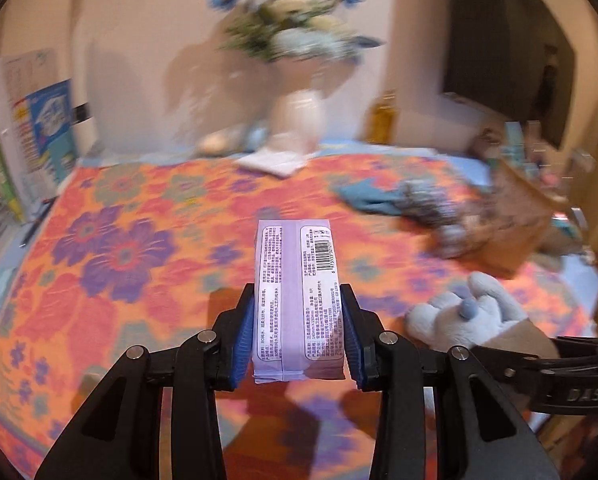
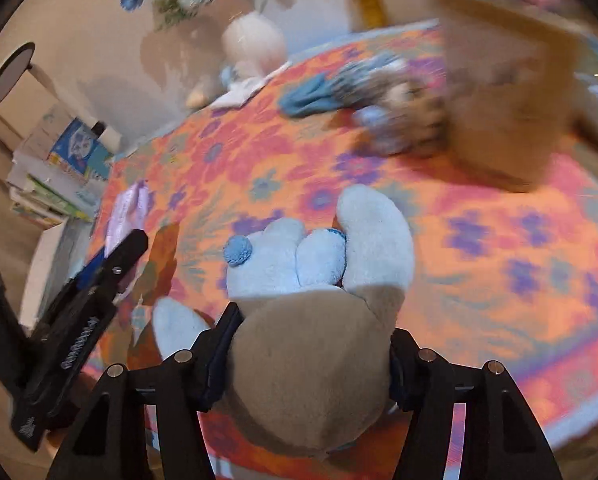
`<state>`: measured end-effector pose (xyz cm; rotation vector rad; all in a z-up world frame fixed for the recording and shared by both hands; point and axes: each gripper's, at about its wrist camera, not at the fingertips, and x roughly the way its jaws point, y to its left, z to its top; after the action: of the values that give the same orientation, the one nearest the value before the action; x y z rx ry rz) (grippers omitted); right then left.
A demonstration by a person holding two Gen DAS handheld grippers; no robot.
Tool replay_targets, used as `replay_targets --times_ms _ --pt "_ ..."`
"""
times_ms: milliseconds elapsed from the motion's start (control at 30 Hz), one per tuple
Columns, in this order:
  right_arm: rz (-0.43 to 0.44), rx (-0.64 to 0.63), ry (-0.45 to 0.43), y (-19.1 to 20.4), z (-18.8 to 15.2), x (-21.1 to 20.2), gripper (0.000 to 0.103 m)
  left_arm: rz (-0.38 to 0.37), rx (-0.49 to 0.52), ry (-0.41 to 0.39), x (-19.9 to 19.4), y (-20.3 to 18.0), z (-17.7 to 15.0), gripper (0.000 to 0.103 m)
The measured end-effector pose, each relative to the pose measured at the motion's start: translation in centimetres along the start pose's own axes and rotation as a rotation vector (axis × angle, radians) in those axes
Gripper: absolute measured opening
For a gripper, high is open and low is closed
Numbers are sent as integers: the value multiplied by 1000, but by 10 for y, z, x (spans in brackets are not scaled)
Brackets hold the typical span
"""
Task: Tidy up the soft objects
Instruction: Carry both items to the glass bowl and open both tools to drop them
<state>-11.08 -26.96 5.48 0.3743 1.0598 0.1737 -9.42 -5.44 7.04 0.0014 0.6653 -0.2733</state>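
Plush toy [image 2: 315,320] sits pinched in our right fingers [image 2: 219,344]; left fingers [image 1: 245,332] clamp a wipes pack [image 1: 299,300], above the counter [image 1: 119,260], cardboard box [image 2: 511,100] beyond.

The pack [image 1: 295,300] clamped in my left gripper [image 1: 299,332] shows its printed back: blocks of small Chinese characters too fine for me to read, a line with "140mm×150mm", and at its far right a barcode whose digits begin "6 97". To the right, the arm of my right gripper [image 1: 571,384] carries raised letters, of which "DAS" reads clearly. The box [image 1: 47,128] at far left bears colourful print, too blurred to read. From my right gripper's camera, lettering on the left gripper's arm [image 2: 75,344] is illegible.
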Motion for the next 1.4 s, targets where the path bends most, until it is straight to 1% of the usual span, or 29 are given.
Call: replay_targets --times_ms 67,100,133,233,267,333,400,500,567,633,667,733,833,933,1033,1067,1100,1133,1167,1200,1233,1300,1333,1367,1400 --pt "6 32 -34 -15 -3 -18 61 -49 21 -11 -10 -20 7 36" --pt "11 69 -49 -29 -4 -30 61 -63 25 -17 -13 -27 8 36" --pt "6 96 -55 -39 -3 -39 61 -101 31 -21 -18 -39 12 36" --pt "-33 159 -82 -68 -2 -65 61 -192 52 -17 -29 -72 14 36" --pt "-40 172 -92 -76 -1 -73 61 -207 67 -16 -32 -81 13 36" --pt "-53 192 -127 -93 0 -90 61 -236 138 -19 -40 -110 12 36" --pt "-44 192 -160 -105 0 -103 61 -260 206 -33 -47 -134 13 36" --pt "-58 242 -197 -127 -1 -118 61 -299 269 -41 -54 -168 17 36" --pt "-57 267 -214 -140 -2 -125 61 -316 293 -49 -58 -185 25 36" --pt "-46 296 -237 -156 -2 -134 61 -350 320 -69 -63 -207 40 36" --pt "-48 297 -245 -163 -4 -141 61 -369 321 -74 -64 -216 49 36" --pt "-82 299 -276 -174 -4 -152 61 -393 316 -83 -63 -235 67 36" --pt "-101 322 -325 -189 1 -169 61 -457 303 -72 -54 -260 91 36" --pt "-136 358 -381 -207 14 -186 61 -457 296 -63 -34 -284 112 36" --pt "-178 385 -426 -225 37 -197 61 -459 246 -12 -7 -297 133 36" --pt "-187 401 -442 -232 46 -198 61 -433 226 -6 2 -300 139 36" --pt "-199 427 -458 -237 57 -197 61 -341 201 -16 11 -306 145 36" --pt "-209 448 -470 -244 60 -198 61 -242 188 -21 20 -311 147 36" --pt "-229 479 -484 -251 69 -196 61 -232 186 -17 28 -316 149 36" --pt "-260 511 -489 -259 81 -192 61 -263 181 -7 36 -320 150 36" --pt "-275 523 -484 -264 90 -188 61 -277 183 7 43 -323 152 36" --pt "-300 533 -475 -271 110 -177 62 -261 208 24 61 -333 157 36" --pt "-309 526 -470 -274 119 -172 63 -267 213 29 69 -337 160 37" --pt "-313 520 -465 -277 127 -166 65 -285 216 37 77 -340 162 40" --pt "-311 511 -459 -280 136 -161 71 -300 225 54 85 -342 164 54"
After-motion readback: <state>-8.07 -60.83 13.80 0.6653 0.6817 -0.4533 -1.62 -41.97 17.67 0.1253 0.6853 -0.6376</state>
